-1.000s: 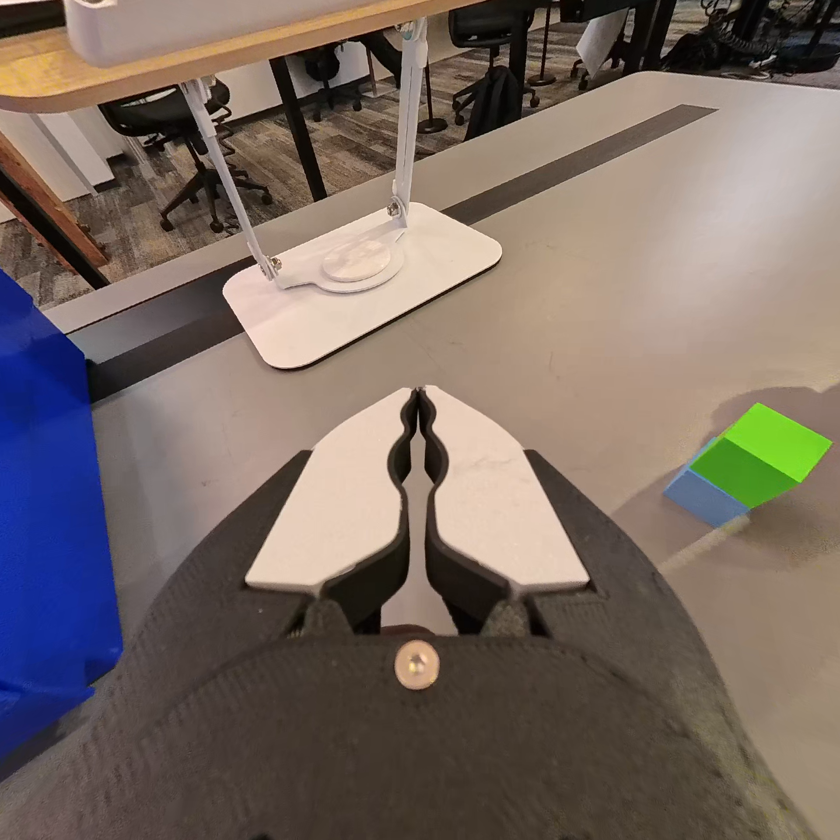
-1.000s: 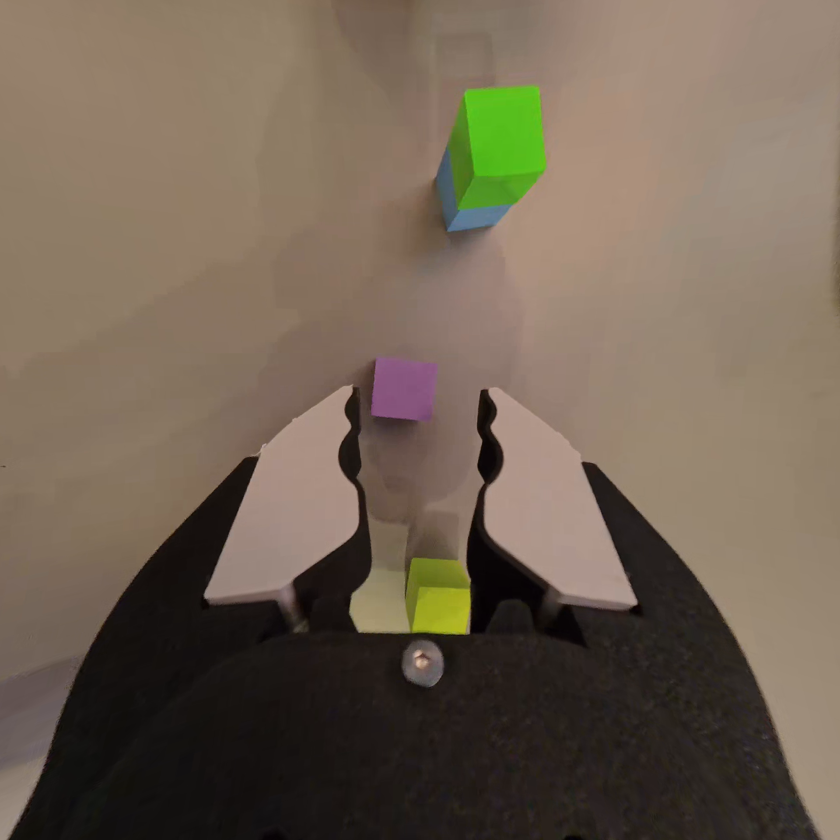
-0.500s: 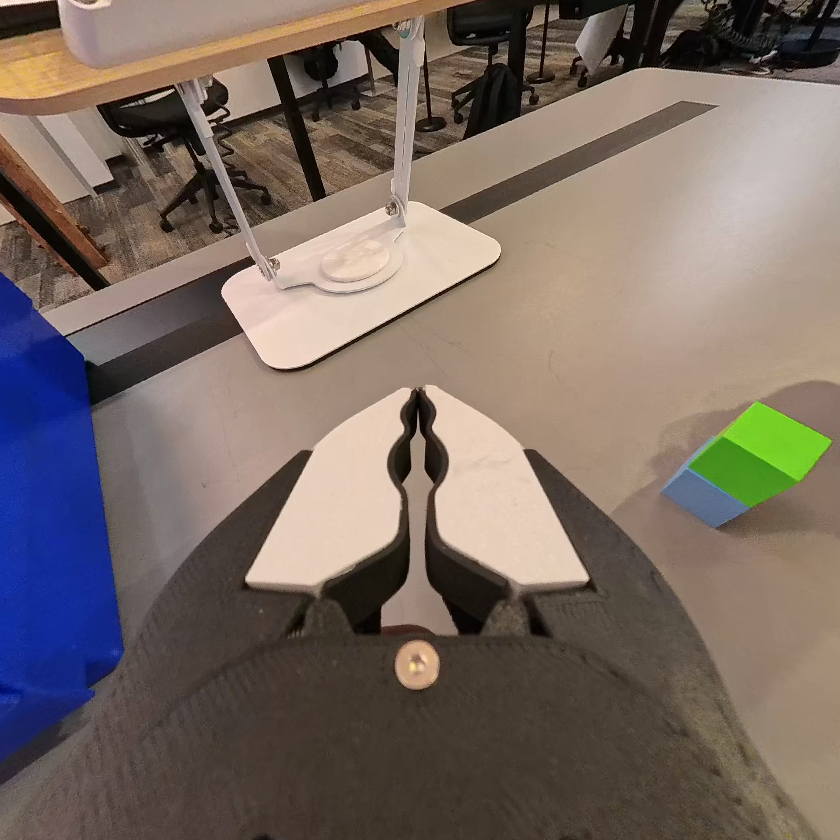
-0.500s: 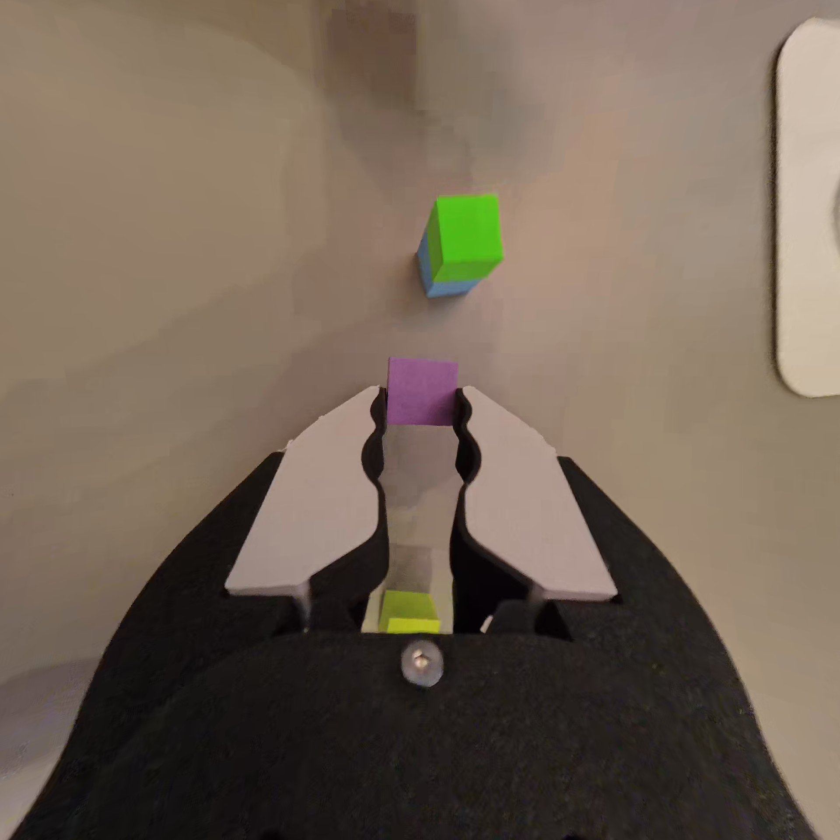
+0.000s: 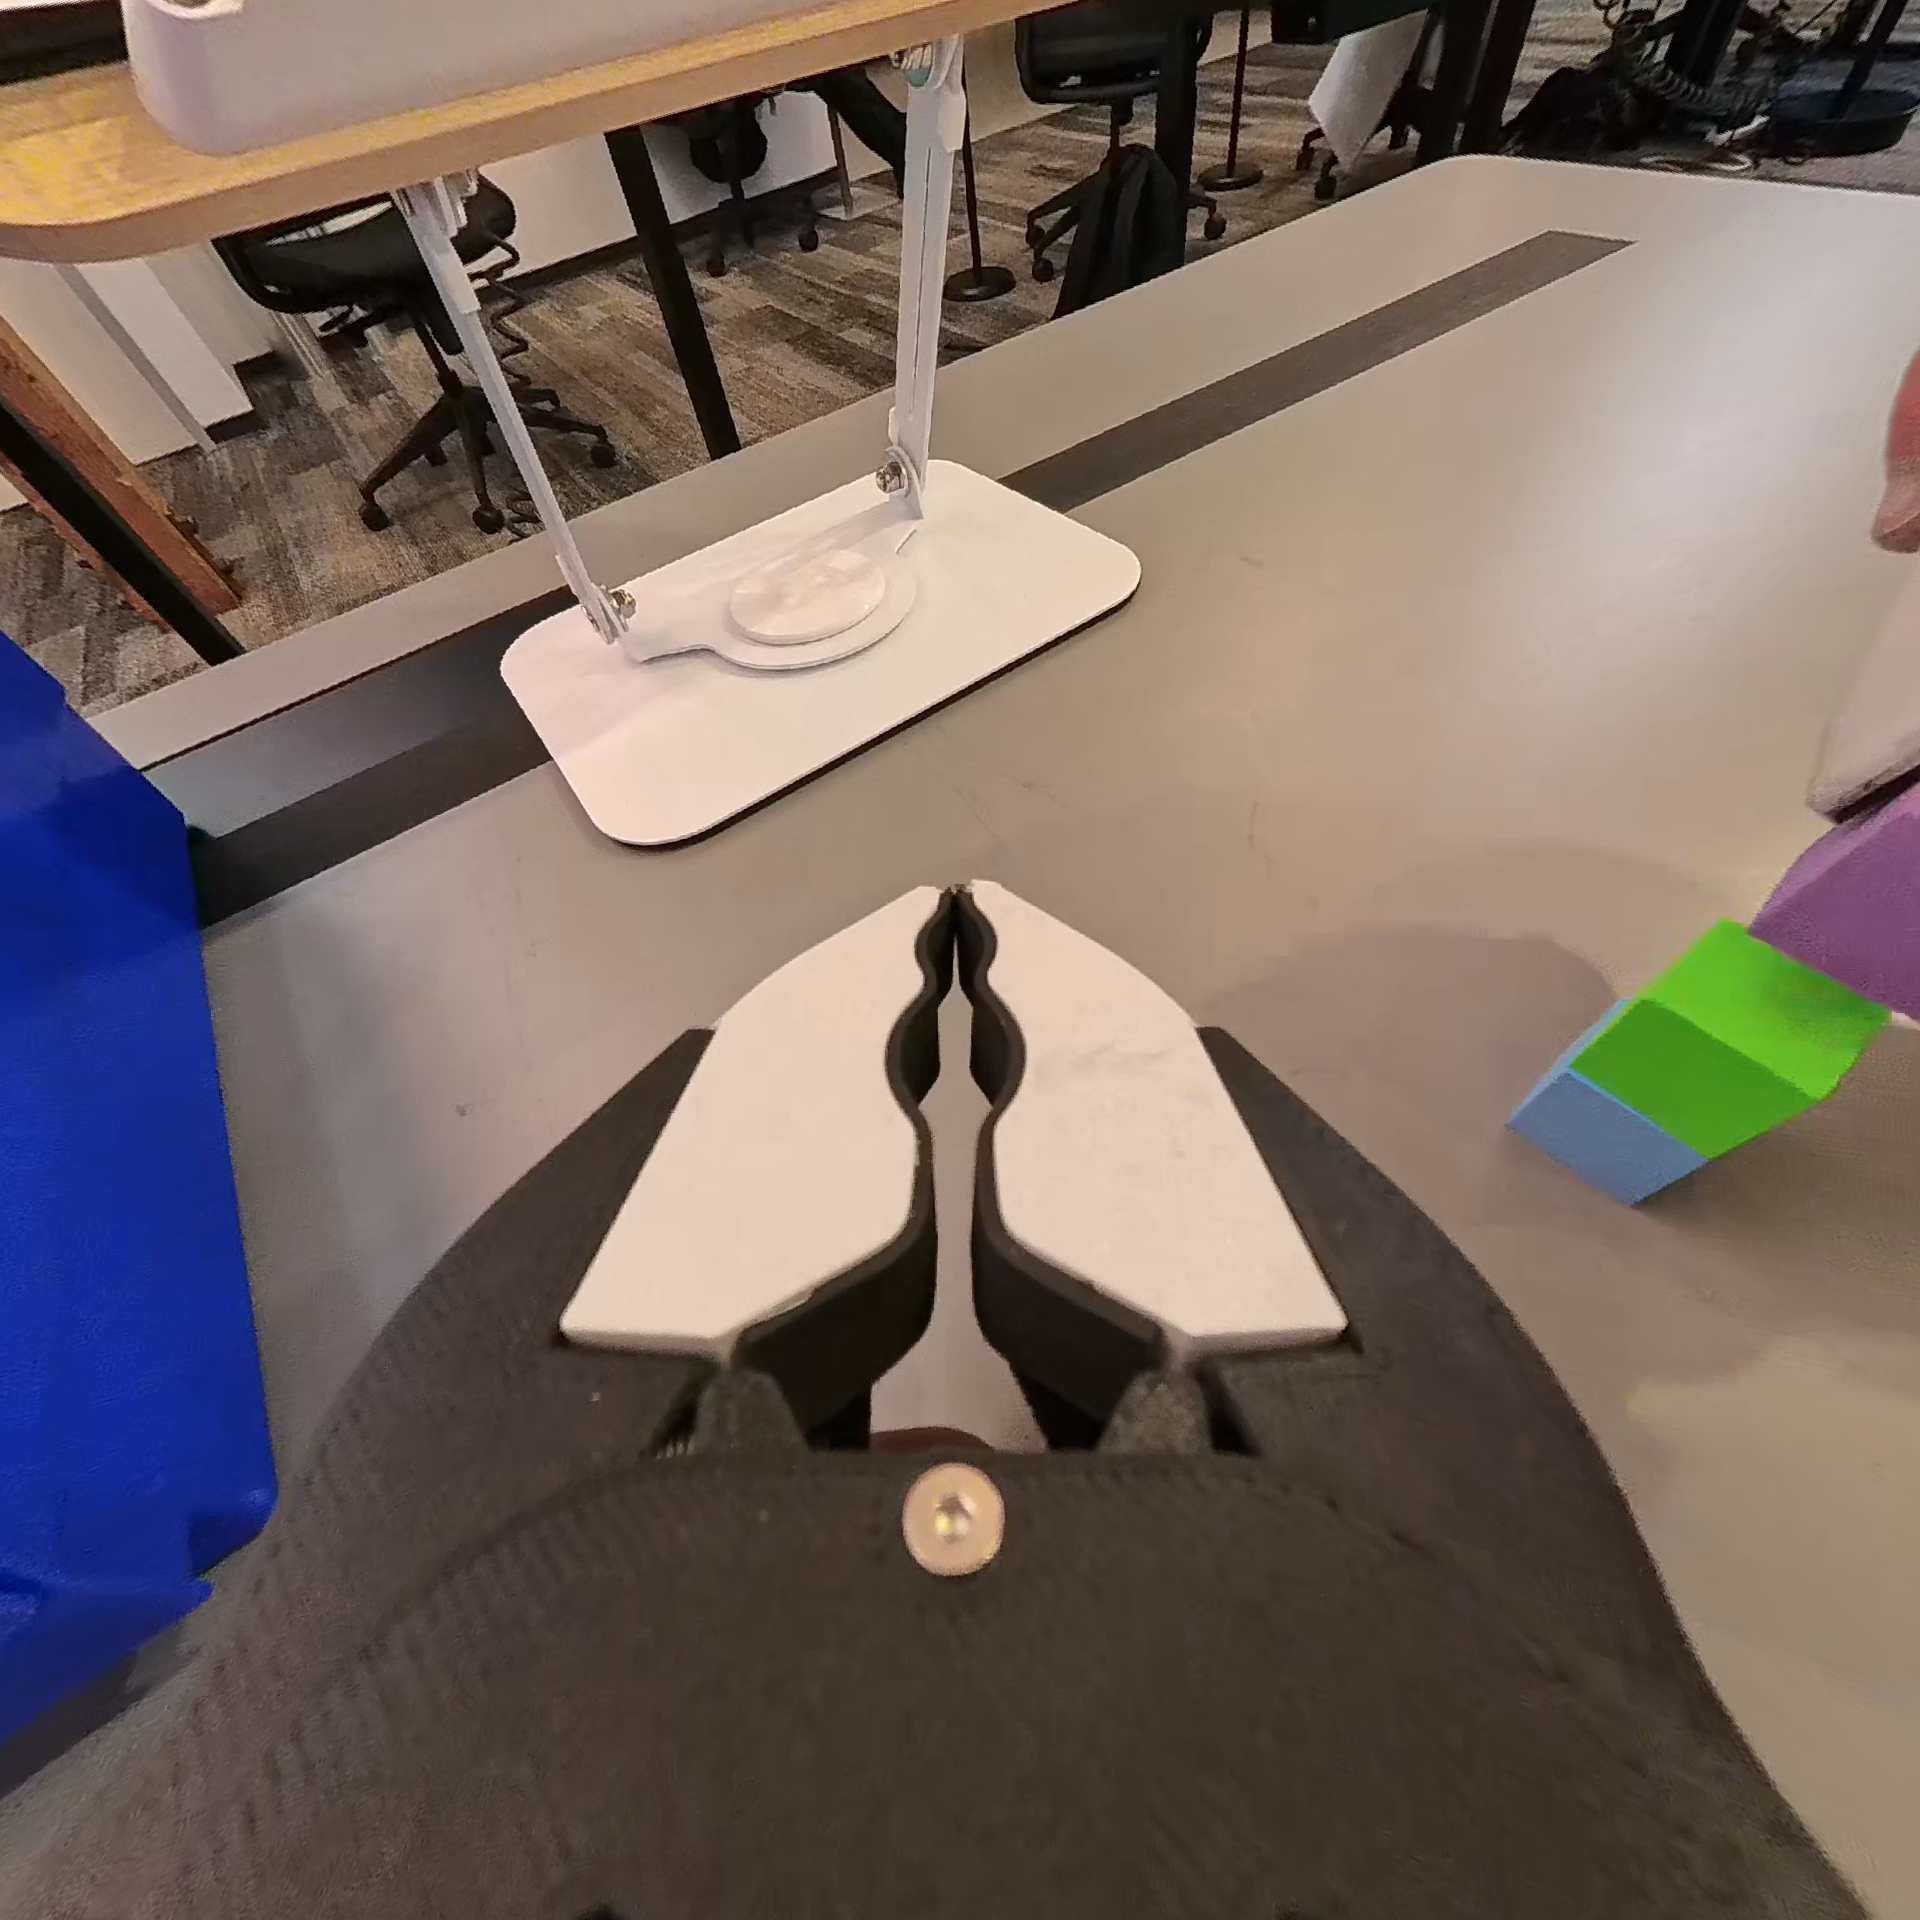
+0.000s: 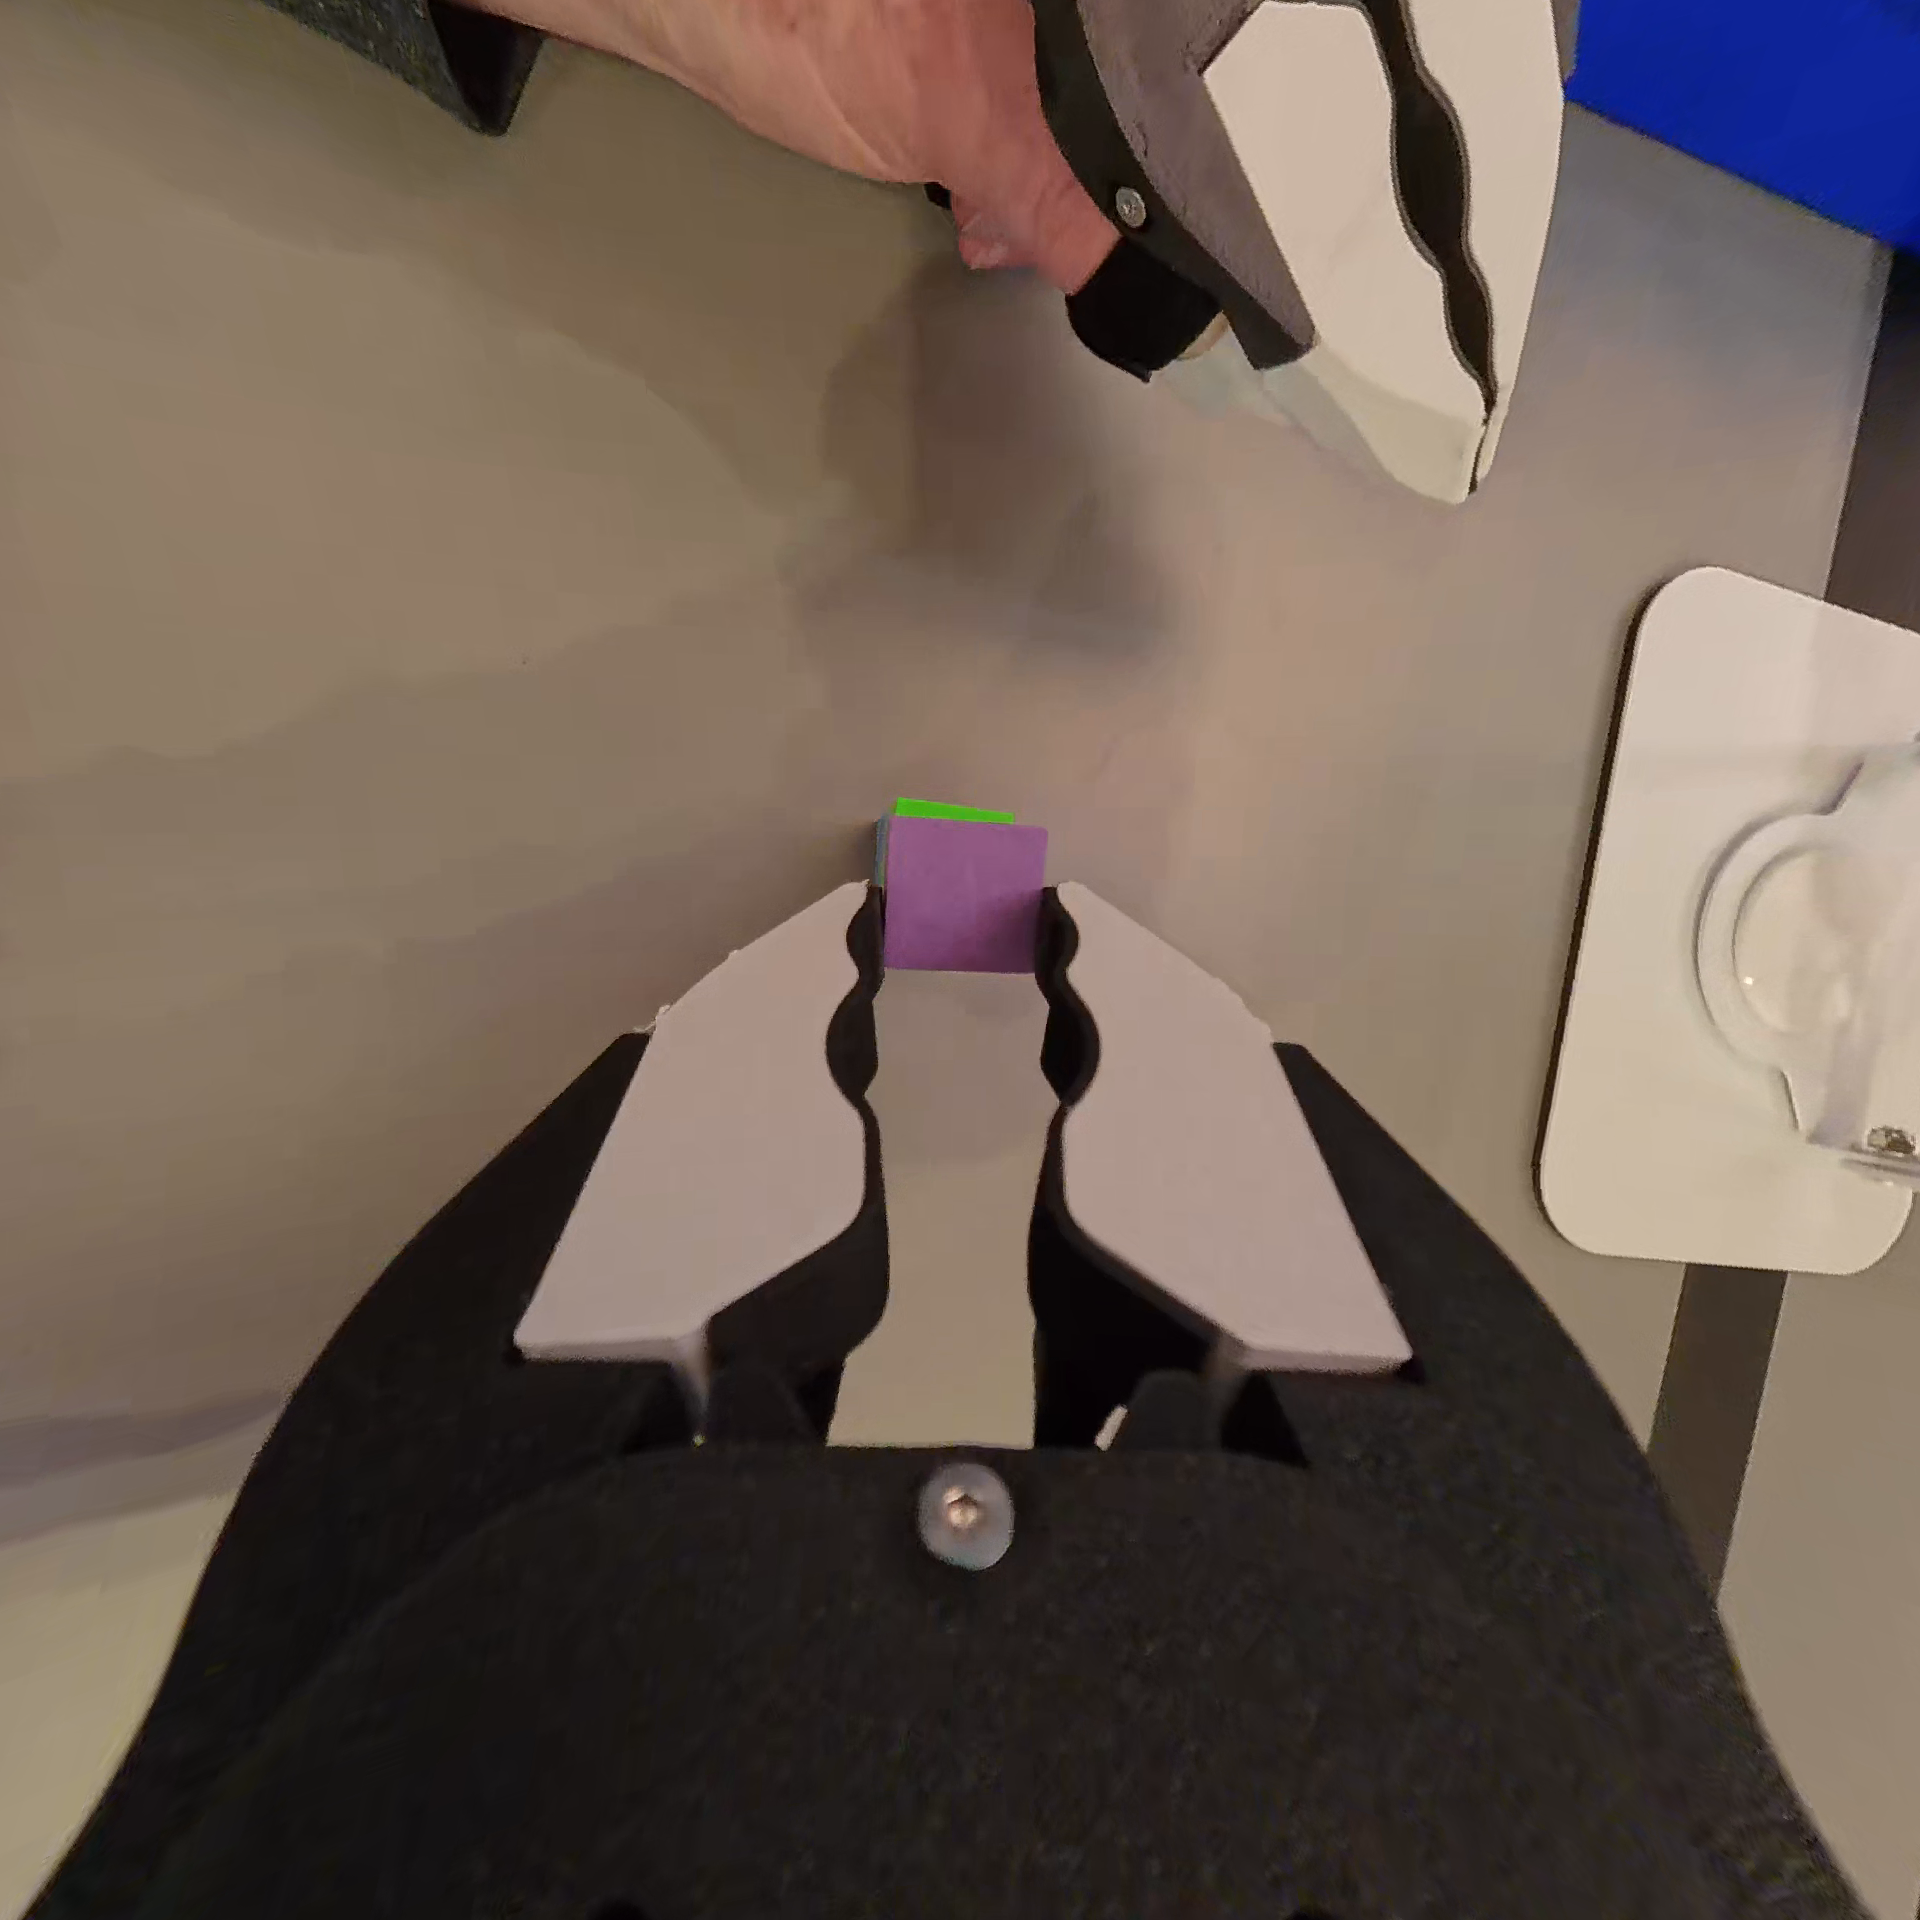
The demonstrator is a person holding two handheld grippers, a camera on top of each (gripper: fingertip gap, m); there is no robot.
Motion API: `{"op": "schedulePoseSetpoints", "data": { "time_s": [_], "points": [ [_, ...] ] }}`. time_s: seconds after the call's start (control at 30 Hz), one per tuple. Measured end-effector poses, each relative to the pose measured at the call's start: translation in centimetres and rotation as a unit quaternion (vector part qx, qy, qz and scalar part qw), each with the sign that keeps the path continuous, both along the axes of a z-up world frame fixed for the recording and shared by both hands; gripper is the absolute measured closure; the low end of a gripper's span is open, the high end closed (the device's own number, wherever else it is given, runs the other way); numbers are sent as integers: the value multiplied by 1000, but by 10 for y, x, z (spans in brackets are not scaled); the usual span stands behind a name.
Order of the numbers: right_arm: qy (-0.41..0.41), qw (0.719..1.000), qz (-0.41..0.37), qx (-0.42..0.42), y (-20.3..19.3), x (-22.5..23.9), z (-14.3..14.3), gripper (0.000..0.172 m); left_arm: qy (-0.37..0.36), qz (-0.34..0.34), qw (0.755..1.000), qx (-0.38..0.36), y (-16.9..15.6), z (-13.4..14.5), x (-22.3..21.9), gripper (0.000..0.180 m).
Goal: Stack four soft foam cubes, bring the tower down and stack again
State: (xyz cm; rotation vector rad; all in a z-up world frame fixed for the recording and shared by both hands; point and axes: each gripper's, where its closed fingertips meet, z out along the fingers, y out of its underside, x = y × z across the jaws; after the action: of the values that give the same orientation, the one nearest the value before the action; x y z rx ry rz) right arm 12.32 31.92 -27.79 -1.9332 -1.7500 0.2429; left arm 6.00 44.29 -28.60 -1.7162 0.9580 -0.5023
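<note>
My right gripper (image 6: pixel 961 902) is shut on a purple foam cube (image 6: pixel 962 900) and holds it right over a green cube (image 6: pixel 951 810), whose edge shows just past it. In the left wrist view the purple cube (image 5: pixel 1844 914) hangs at the right edge, close over the green cube (image 5: pixel 1725 1039), which sits on a light blue cube (image 5: pixel 1605 1138) on the grey table (image 5: pixel 1351 623). My left gripper (image 5: pixel 954 891) is shut with nothing between its pads, left of the stack. It also shows in the right wrist view (image 6: pixel 1481 410), with a hand behind it.
A white stand base (image 5: pixel 821 665) sits on the table beyond the left gripper and shows in the right wrist view (image 6: pixel 1714 935). A blue bin (image 5: pixel 94 1091) stands at the left. A dark strip (image 5: pixel 1299 374) crosses the table. The left gripper's tips are roughly 15 centimeters from the right gripper's.
My right gripper closed on the purple cube, lifted it and carried it forward to over the green and blue stack. The yellow-green cube seen between the finger bases is out of view. The left gripper stayed put.
</note>
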Motion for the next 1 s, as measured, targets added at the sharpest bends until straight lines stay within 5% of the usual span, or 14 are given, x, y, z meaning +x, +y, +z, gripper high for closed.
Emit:
{"op": "schedulePoseSetpoints", "data": {
  "time_s": [0.03, 0.67, 1.0],
  "points": [
    [-3, 1000, 3, -1, 1, -1, -1, 144, 0, 0, 1000, 0, 0, 0, 0, 180],
    [-14, 1000, 2, -27, 4, -5, -13, 144, 3, -2, 1000, 0, -1, -1, 1, 180],
    [0, 999, -51, 0, 0, 12, 7, 117, 3, -4, 1000, 0, -1, -1, 2, 180]
  ]
}}
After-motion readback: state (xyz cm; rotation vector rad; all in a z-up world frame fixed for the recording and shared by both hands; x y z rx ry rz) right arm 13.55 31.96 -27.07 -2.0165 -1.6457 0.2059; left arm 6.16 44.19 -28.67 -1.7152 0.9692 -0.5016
